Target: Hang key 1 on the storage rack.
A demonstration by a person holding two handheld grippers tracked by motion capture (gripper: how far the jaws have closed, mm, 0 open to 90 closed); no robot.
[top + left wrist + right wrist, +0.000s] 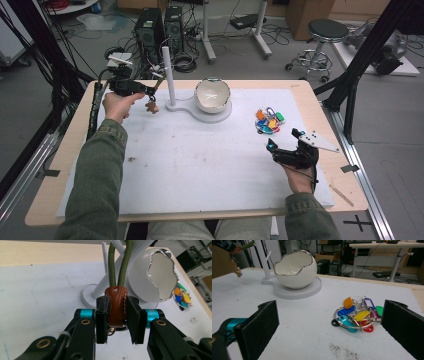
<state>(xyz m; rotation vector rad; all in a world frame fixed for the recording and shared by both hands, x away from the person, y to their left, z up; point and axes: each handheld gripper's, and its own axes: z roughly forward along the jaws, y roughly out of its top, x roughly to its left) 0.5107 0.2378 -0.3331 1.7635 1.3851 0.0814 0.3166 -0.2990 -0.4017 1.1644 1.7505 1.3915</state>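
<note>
The table [200, 165] spreads wide under a white mat, and both hands are in over it. Ahead of the left gripper [117, 322] stands the white stand [169, 75], its post upright, with the egg-shaped bowl [212, 95] sitting on the stand's round base just to the right of the post. The right gripper [329, 322] rests low near the table's right edge, jaws spread wide with nothing between them. Just ahead of it, slightly right, lies the bunch of coloured key tags [358, 315] on the mat, and the bowl sits well beyond. Over to the left gripper: its pads pinch the brown leather tab [116, 306] of a keychain. The tab stands upright between the jaws, and its green cord [117, 267] runs up from it toward the stand's pegs. A small brown charm [151, 106] dangles below that gripper, just left of the post.
</note>
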